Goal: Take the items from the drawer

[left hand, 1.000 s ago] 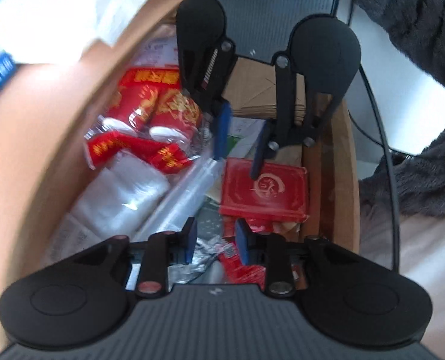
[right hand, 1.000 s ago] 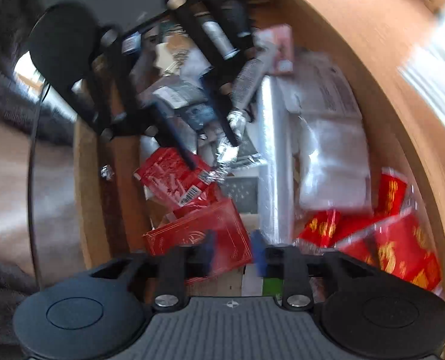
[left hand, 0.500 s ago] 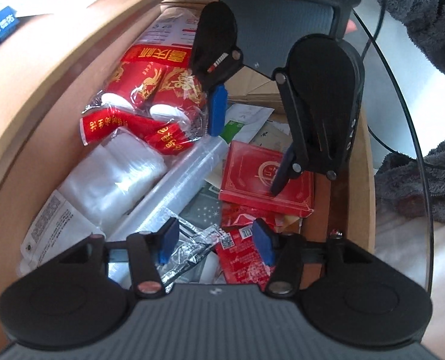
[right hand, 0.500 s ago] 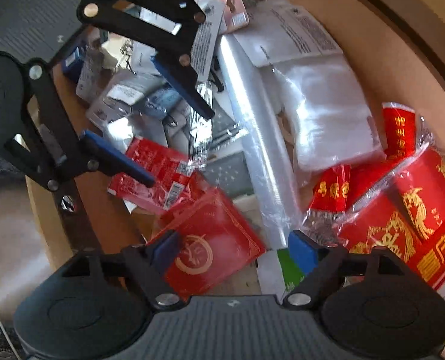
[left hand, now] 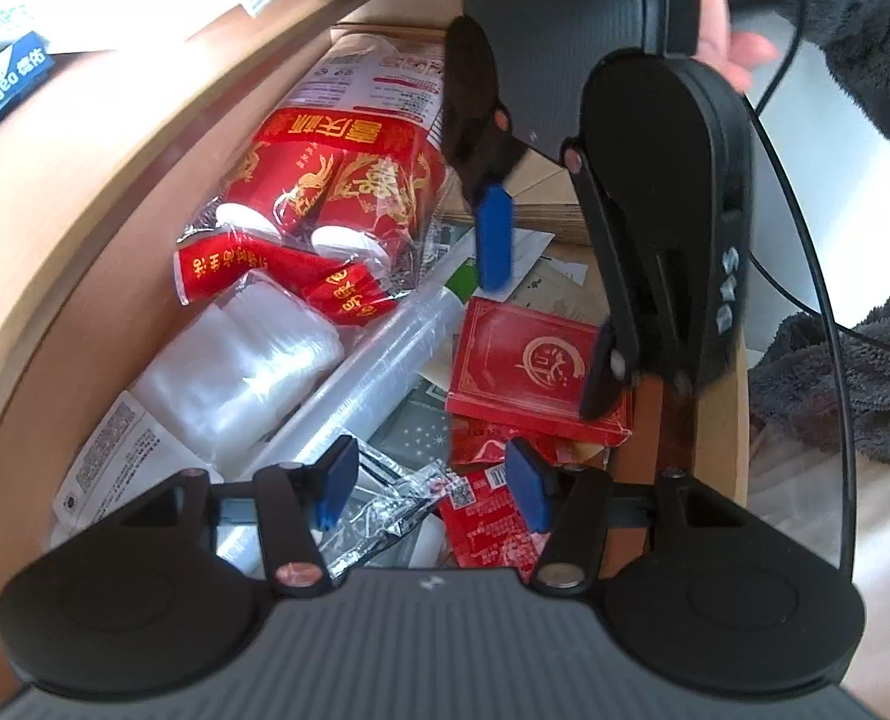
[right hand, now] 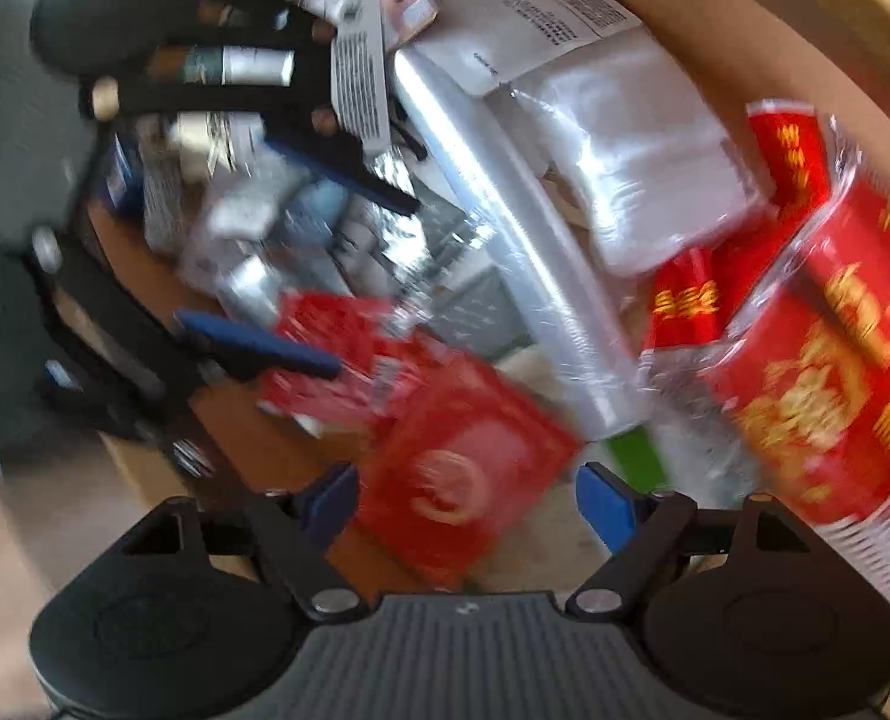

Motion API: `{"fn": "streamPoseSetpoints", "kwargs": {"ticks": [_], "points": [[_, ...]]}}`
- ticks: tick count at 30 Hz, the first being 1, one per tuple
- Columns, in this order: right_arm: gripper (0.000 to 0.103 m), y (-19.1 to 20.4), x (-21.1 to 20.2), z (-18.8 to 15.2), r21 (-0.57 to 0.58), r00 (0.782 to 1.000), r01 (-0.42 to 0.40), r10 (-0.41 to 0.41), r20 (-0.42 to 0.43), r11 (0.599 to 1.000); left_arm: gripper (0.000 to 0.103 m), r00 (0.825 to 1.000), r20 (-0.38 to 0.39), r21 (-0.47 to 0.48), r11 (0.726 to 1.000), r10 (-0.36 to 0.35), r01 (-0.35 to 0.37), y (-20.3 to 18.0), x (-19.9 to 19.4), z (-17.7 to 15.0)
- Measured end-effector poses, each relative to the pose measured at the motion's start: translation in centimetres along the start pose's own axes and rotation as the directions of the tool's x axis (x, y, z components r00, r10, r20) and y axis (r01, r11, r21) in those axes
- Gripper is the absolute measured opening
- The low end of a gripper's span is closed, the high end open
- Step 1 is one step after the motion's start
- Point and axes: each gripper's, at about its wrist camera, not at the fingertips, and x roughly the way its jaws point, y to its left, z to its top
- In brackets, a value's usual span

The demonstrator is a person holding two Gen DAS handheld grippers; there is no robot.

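The open wooden drawer [left hand: 84, 276] is crammed with items. A flat red box [left hand: 523, 360] with a gold emblem lies near its right side. My right gripper [left hand: 547, 306] reaches in from the far end, open, one blue pad on each side of that box. In the blurred right wrist view the red box [right hand: 463, 474] sits just ahead of the open right gripper [right hand: 467, 504]. My left gripper [left hand: 432, 483] is open, holding nothing, over a silver foil wrapper [left hand: 384, 516] and a red packet [left hand: 493, 528]. It shows as the left gripper [right hand: 372, 288] in the right wrist view.
A wrapped pack of red paper cups [left hand: 336, 180], a stack of clear bags [left hand: 246, 366] and a clear film roll [left hand: 372, 378] fill the drawer's left. Papers and a blue box [left hand: 0, 84] lie on the desk. A hand [left hand: 727, 42], grey fleece sleeve [left hand: 853, 12] and cable [left hand: 805, 228] are at right.
Both grippers have opened from nearly shut to wide. The right gripper has come down over the drawer, and its fingers now straddle the red box.
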Motion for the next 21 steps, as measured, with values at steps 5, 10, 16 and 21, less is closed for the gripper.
{"fn": "streamPoseSetpoints", "kwargs": {"ticks": [5, 10, 16, 21], "points": [[0.081, 0.0, -0.3, 0.4, 0.213, 0.998, 0.060, -0.061, -0.001, 0.975, 0.059, 1.000, 0.009, -0.005, 1.000, 0.009, -0.009, -0.1, -0.2, 0.0], [0.081, -0.2, -0.5, 0.9, 0.269, 0.992, 0.127, -0.122, -0.033, 0.955, 0.059, 1.000, 0.002, -0.004, 1.000, 0.019, -0.019, -0.1, 0.0, 0.0], [0.081, -0.3, -1.4, 1.3, 0.338, 0.992, 0.122, -0.123, -0.019, 0.933, 0.059, 1.000, -0.023, -0.005, 1.000, 0.022, -0.022, -0.1, 0.4, -0.1], [0.074, -0.4, -1.9, 1.4, 0.354, 0.989, 0.142, -0.143, -0.023, 0.924, 0.059, 0.999, -0.018, 0.009, 0.999, 0.037, -0.037, -0.3, 0.2, -0.3]]}}
